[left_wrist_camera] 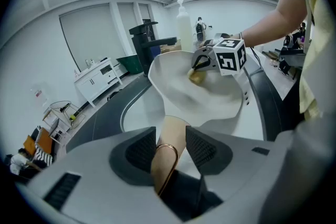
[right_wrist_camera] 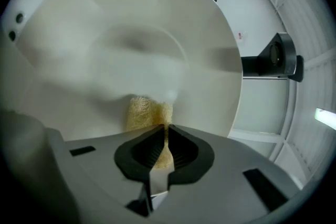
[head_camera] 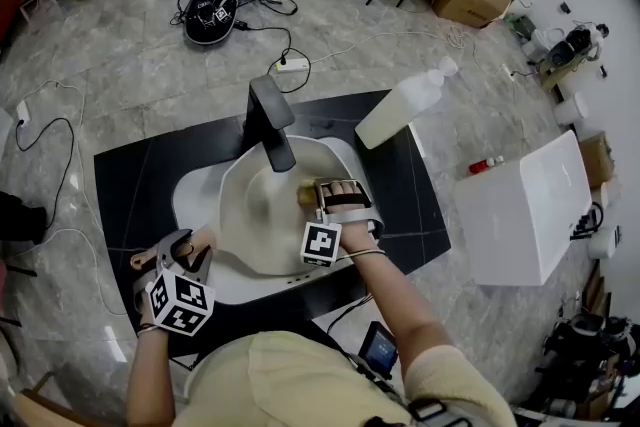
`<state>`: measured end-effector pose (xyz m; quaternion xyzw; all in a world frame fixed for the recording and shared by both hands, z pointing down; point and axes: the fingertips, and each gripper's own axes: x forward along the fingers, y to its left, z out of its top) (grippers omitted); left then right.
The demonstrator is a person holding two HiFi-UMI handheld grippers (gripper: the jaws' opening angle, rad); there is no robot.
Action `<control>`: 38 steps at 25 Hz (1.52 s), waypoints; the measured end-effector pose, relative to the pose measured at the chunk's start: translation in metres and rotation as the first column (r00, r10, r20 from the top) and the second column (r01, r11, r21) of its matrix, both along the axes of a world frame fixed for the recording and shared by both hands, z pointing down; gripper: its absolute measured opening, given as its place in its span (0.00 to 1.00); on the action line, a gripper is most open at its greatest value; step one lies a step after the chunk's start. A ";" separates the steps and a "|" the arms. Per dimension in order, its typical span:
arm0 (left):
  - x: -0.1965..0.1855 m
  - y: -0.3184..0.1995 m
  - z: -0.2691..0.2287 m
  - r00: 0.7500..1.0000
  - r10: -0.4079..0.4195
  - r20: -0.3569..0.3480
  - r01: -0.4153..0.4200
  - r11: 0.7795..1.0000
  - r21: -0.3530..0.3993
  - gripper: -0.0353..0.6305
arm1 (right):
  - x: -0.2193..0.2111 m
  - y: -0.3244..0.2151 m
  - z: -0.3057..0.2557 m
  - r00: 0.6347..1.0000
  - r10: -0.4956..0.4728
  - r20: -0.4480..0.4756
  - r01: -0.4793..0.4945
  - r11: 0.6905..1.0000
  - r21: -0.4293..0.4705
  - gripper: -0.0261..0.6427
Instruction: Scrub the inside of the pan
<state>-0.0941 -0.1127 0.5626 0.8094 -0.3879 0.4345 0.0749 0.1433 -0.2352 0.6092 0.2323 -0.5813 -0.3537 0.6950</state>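
Pressing into the pan (right_wrist_camera: 131, 34), the scrubber (right_wrist_camera: 144, 113) sits half-hidden by right gripper (right_wrist_camera: 165, 131).

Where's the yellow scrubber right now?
The scrubber is pinched in the right gripper, pressed inside the white pan, beside the black faucet at the head view's centre.

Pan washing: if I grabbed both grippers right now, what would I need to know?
The left gripper is shut on the pan handle and holds the white pan over the sink.
The right gripper is shut on the yellow scrubber, which presses on the pan's inside.
Done: scrubbing is under way; how much is unclear.
Left: scrub the rest of the inside.
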 end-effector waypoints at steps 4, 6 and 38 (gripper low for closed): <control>0.000 0.000 0.000 1.000 -0.001 -0.003 0.001 1.000 0.003 0.32 | -0.006 -0.014 -0.012 0.999 0.001 0.048 -0.004 0.998 0.068 0.09; 0.000 0.000 0.000 1.000 -0.002 -0.004 0.002 1.000 0.004 0.32 | -0.011 -0.021 -0.018 0.997 -0.001 0.080 -0.008 0.994 0.112 0.09; -0.002 -0.001 -0.001 0.998 -0.025 -0.049 0.026 0.999 0.023 0.32 | -0.030 -0.021 -0.051 0.654 0.327 0.682 -0.399 0.915 -0.056 0.09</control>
